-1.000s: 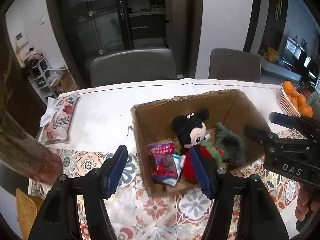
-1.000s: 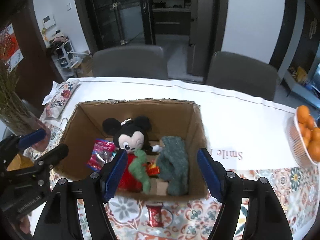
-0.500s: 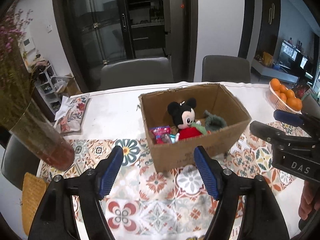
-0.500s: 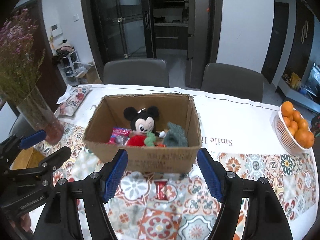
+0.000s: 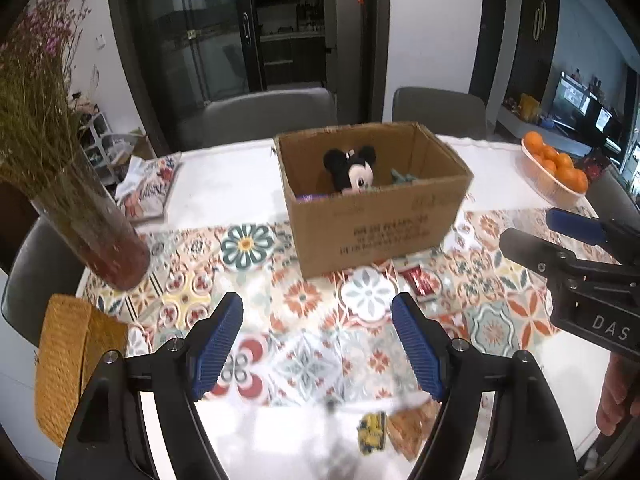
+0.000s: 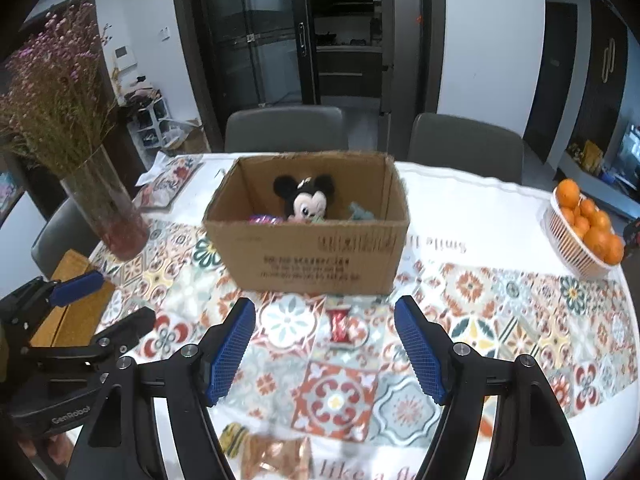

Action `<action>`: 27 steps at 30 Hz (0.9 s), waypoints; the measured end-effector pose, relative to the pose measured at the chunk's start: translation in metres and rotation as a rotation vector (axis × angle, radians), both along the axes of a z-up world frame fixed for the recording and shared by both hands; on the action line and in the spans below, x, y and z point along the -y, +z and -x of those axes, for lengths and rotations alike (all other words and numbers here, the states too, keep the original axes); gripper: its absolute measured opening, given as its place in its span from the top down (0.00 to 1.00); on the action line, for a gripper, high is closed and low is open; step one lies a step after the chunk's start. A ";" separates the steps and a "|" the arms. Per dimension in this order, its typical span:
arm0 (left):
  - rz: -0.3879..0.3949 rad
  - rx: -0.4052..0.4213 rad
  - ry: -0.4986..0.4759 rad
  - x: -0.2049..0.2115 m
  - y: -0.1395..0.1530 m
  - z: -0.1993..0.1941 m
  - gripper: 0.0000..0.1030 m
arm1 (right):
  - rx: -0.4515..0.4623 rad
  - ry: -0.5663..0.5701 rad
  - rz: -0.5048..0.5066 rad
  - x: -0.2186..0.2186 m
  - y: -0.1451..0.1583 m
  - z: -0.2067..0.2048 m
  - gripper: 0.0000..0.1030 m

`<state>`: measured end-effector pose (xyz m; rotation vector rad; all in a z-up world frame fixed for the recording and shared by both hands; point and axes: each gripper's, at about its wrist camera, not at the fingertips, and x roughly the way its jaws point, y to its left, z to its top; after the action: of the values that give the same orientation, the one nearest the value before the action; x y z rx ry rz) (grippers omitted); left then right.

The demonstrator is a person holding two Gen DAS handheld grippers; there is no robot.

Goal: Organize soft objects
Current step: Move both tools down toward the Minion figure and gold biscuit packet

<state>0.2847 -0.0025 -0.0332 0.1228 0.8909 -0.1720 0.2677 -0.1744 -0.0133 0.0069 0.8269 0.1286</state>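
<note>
Left hand-held gripper (image 5: 316,344) just opened; vase (image 5: 100,236) left.

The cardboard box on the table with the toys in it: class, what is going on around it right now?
A person holds a two-finger gripper in each hand. The left gripper and right gripper are both open and empty, short of the cardboard box; the left jaws have just been opening. A mouse plush and a green soft item already sit inside. A red wrapped packet lies on the patterned cloth in front of the box.
</note>
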 end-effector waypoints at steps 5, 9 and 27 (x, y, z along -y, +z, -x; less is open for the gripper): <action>-0.002 -0.039 -0.003 -0.002 -0.012 0.018 0.26 | -0.038 0.017 0.010 -0.003 -0.013 0.018 0.29; -0.003 -0.083 -0.007 -0.003 -0.026 0.033 0.26 | -0.072 0.023 0.013 -0.002 -0.023 0.028 0.29; 0.025 -0.224 -0.069 -0.001 -0.083 0.078 0.26 | -0.276 0.024 -0.123 -0.001 -0.092 0.067 0.29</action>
<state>0.2069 -0.0011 -0.1163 0.1127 1.1079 -0.2648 0.2005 -0.1733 -0.1053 0.1330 1.0933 0.2037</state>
